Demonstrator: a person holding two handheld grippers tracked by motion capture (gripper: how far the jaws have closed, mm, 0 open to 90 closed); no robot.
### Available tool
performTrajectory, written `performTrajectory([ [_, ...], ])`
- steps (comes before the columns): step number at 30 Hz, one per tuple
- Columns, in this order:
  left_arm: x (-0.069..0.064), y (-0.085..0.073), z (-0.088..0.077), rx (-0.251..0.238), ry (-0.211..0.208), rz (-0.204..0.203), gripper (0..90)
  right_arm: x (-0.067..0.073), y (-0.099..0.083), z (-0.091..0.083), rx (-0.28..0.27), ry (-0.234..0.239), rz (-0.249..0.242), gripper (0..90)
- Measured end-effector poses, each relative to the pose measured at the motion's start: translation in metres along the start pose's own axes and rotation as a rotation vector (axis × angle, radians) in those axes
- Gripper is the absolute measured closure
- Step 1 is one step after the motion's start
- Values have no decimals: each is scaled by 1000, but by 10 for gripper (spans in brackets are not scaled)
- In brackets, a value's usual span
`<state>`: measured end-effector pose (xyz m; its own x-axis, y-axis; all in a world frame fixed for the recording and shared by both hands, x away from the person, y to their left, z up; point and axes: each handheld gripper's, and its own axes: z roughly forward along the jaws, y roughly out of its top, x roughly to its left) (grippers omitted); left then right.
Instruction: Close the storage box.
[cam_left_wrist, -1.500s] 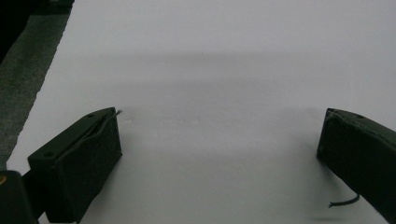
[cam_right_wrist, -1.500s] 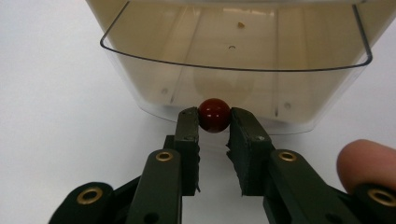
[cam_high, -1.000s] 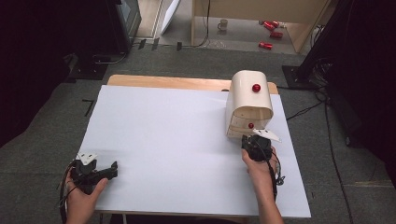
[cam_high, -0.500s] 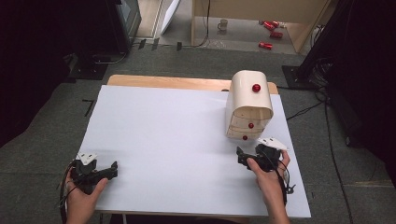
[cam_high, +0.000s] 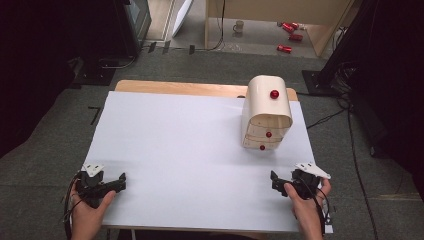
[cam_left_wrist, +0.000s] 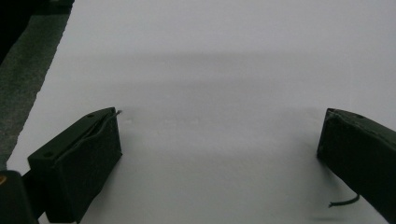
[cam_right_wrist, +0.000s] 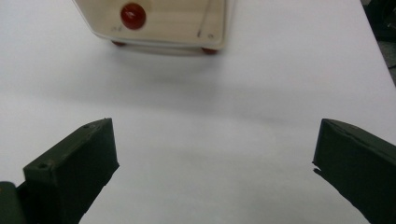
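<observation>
L gripper (cam_high: 121, 183) & R gripper (cam_high: 274, 182) low near table's front, both jaws wide, nothing between.

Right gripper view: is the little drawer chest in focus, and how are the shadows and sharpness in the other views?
Right gripper view: the drawer chest is soft and cropped at the top, throwing a faint shadow toward the camera; the claw stands open and blurred at close range. Left gripper view: even, dim light on the white table, claw edges soft. High view: table bright, surroundings very dark.

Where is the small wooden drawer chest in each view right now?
High view: drawer chest stands right of centre, ahead of the right gripper.
Right gripper view: its bottom edge at top, left of centre.
Left gripper view: not in it.
Shared landmark: red knob.
</observation>
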<state>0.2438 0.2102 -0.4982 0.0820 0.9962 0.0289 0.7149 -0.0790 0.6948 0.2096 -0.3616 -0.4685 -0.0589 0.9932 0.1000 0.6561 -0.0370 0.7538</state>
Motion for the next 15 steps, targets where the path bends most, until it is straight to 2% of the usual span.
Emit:
performTrajectory([
  [8, 0, 0, 0, 1, 0, 0, 0, -18, -21, -5, 23, -33, -17, 0],
  [15, 0, 0, 0, 0, 0, 0, 0, -25, -40, 2, 54, -23, -38, 0],
])
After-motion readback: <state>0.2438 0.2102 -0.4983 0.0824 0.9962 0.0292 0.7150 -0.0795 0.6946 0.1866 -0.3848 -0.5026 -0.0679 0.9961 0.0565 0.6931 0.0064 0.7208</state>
